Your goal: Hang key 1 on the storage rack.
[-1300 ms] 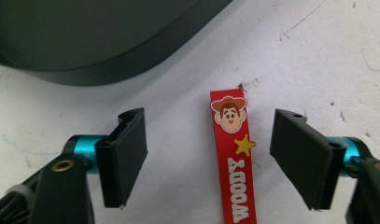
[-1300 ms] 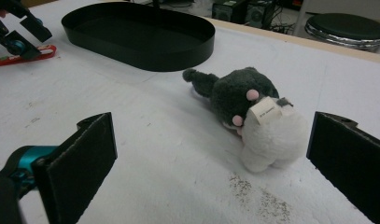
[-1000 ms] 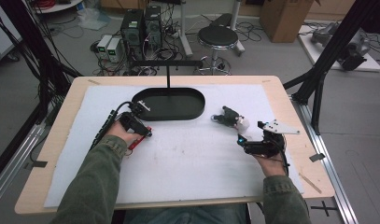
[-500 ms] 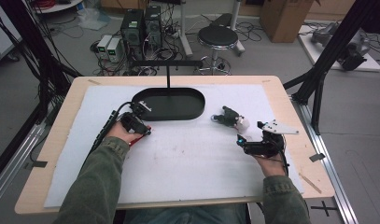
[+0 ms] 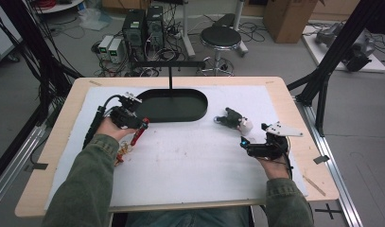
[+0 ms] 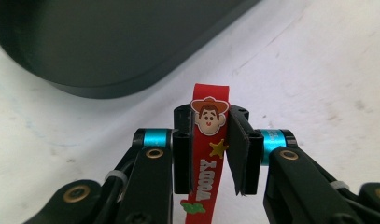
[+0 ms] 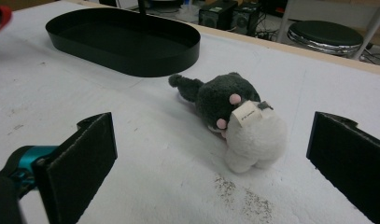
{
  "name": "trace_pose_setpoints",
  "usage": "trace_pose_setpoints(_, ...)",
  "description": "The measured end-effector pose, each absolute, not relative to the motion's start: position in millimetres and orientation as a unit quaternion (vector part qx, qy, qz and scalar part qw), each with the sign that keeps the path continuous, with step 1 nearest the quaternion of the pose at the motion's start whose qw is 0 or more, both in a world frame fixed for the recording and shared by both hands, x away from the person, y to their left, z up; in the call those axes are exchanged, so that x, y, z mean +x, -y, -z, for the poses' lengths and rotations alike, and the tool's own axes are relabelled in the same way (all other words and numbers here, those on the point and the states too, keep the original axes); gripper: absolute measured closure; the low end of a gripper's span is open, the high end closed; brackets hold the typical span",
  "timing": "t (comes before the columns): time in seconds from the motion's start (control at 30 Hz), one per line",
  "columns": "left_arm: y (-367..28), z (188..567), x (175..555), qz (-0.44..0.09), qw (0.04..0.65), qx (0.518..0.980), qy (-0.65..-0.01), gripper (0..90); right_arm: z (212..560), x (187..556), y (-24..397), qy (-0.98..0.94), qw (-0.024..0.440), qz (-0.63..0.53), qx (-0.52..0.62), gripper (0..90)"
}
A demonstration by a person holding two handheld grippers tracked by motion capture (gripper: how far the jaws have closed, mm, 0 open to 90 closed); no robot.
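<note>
**Strap close by the tray, toy not yet picked up**

Grips the red strap (image 6: 209,156) tight between the jaws of the left gripper (image 5: 142,125), with the cowboy face sticking out past the tips. Lets the rest of the strap hang down toward the bench (image 5: 190,161). Sits a tiny bit nearer the black tray (image 5: 199,111) than a moment ago, just beside its left end but not over it. Means, most likely, that dropping the strap in comes next.

Shows nothing inside the tray: bare black floor and a low rim, seen from the right gripper view too.

Keeps the right gripper (image 5: 244,143) in about the same spot as before, jaws spread wide and holding nothing. Points straight at the plush toy (image 7: 234,119), which lies on its side on the bench, near the jaws but not touching them, and just to the right of the tray. Looks ready for a grab.
</note>
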State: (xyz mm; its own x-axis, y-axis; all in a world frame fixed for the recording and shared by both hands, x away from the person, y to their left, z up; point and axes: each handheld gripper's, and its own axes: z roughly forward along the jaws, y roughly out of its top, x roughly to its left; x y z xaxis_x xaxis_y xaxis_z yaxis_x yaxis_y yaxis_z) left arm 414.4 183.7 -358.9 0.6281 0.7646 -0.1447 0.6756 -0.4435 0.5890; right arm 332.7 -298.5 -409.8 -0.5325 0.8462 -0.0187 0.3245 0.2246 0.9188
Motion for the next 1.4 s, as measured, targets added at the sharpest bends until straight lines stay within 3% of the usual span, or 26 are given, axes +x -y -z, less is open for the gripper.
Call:
trace_pose_setpoints(0.67, -185.9, 266.5, 414.7, -0.114, 0.392, 0.817, -0.408, 74.1, 408.4, 330.9, 301.2, -0.737, 0.275, -0.471, 0.399, 0.7)
trace_pose_setpoints(1.4, -173.4, 218.4, 433.7, -0.144, 0.414, 0.808, -0.393, 74.1, 409.8, 334.9, 303.7, -0.744, 0.26, -0.472, 0.394, 0.7)
